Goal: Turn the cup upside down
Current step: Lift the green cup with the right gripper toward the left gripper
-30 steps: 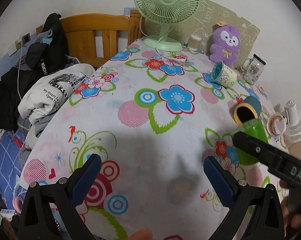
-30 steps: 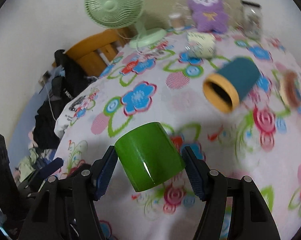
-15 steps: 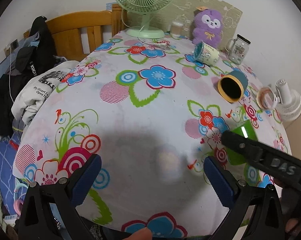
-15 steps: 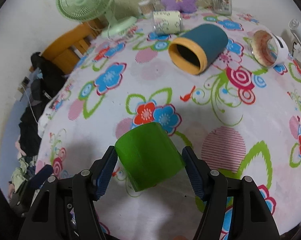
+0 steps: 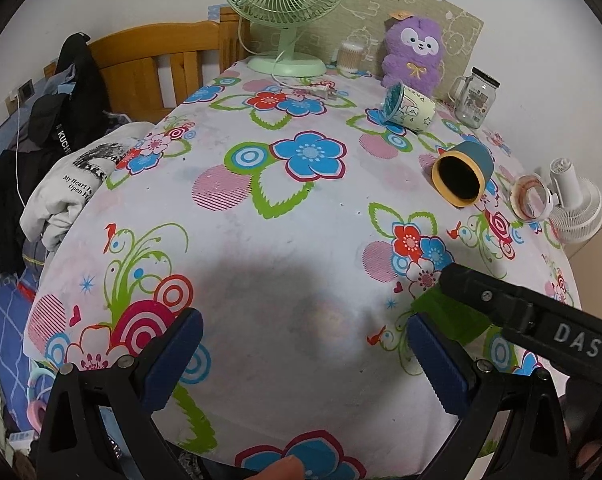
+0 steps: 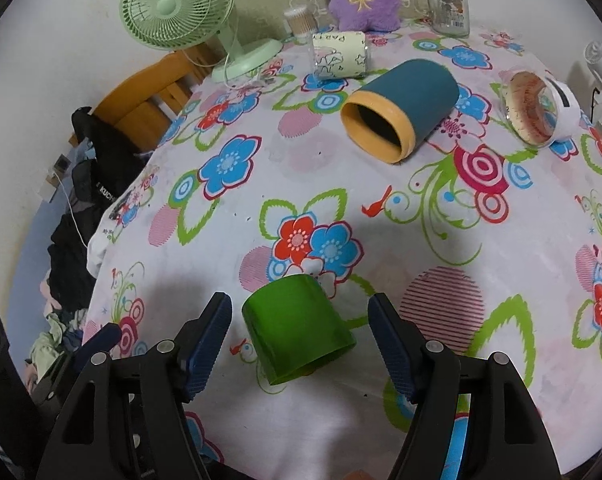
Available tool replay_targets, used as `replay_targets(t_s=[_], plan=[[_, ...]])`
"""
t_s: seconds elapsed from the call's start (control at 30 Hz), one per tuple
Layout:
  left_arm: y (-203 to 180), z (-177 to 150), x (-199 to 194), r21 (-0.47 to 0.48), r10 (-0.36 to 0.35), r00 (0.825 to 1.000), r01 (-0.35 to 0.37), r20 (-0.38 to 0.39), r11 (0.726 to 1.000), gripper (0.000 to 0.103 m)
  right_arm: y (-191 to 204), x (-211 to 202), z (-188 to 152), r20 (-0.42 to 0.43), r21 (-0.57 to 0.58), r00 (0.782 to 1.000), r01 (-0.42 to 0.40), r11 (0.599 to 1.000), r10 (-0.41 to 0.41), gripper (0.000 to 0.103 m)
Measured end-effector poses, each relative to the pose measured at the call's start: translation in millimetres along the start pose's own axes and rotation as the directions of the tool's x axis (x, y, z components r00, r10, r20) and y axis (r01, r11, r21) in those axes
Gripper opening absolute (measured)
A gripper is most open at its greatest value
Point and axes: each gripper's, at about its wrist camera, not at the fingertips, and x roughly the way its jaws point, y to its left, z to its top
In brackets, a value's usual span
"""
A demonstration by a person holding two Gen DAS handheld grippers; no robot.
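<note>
Here the green cup (image 6: 297, 328) stands upside down between the spread right tool (image 6: 301, 340), untouched.

Black grippers, blue ribbed fingers (image 6: 393, 344), silver screws; one seemingly marked "DAS".

Green cup (image 6: 299, 328) inverted on tablecloth
</note>
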Motion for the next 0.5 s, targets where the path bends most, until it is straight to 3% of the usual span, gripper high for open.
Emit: replay_targets(t_s=[0.23,0.5], plan=[[-7,9,1,-0.002,-0.015,1.000,0.015,-0.011,1.000,0.103,-22,-21,-1,0.058,-0.016,0.998,-0.030,0.999,0.031,0.074],[-25,30,-3,-0.021,-0.083,0.996,0.082,-0.018,0.996,0.103,-69,-40,-2,0.108,0.066,0.993,-0.046,0.997,0.038,0.074]])
